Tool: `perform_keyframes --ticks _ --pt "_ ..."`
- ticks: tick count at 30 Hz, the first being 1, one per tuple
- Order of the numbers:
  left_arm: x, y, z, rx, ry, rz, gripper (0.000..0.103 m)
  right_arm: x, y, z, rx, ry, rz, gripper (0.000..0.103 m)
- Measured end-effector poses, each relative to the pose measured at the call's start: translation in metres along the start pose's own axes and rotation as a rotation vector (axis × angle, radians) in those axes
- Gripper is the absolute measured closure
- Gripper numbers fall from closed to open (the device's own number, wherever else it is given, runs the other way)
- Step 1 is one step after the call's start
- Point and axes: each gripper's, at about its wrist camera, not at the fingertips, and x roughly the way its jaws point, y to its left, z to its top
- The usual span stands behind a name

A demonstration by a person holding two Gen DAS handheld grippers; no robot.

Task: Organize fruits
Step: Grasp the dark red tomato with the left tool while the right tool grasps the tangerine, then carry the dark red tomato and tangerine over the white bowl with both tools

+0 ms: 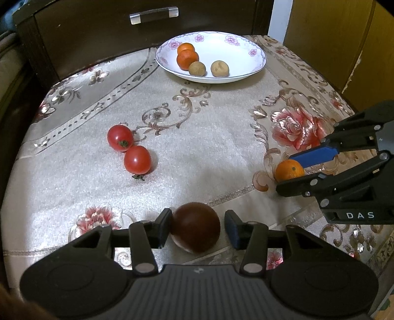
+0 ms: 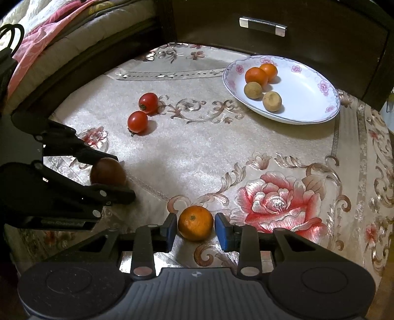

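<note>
A dark brown round fruit [image 1: 195, 226] sits on the tablecloth between the fingers of my left gripper [image 1: 198, 227]; the left pad touches it, the right pad stands a little off. My right gripper [image 2: 195, 227] is open around an orange [image 2: 195, 222], with small gaps on both sides. Two red tomatoes [image 1: 128, 150] lie together on the cloth. A white flowered plate [image 1: 246, 51] at the back holds two oranges [image 1: 187, 56] and two tan round fruits [image 1: 209, 68]. The right gripper [image 1: 293, 172] shows in the left wrist view, the left gripper [image 2: 120, 177] in the right wrist view.
The table wears a beige cloth with a red rose pattern [image 2: 275, 199]. A dark wooden drawer with a metal handle [image 1: 154, 15] stands behind the plate. A bed with a pink cover [image 2: 49, 27] lies to the left, and a yellow wall [image 1: 339, 37] to the right.
</note>
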Motion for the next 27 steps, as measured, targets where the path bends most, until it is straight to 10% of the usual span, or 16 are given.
perform_keyframes --ticks 27 --pt "-0.005 -0.005 0.023 -0.018 -0.063 -0.003 0.055 -0.008 -0.002 0.008 0.035 -0.046 0.009 0.08"
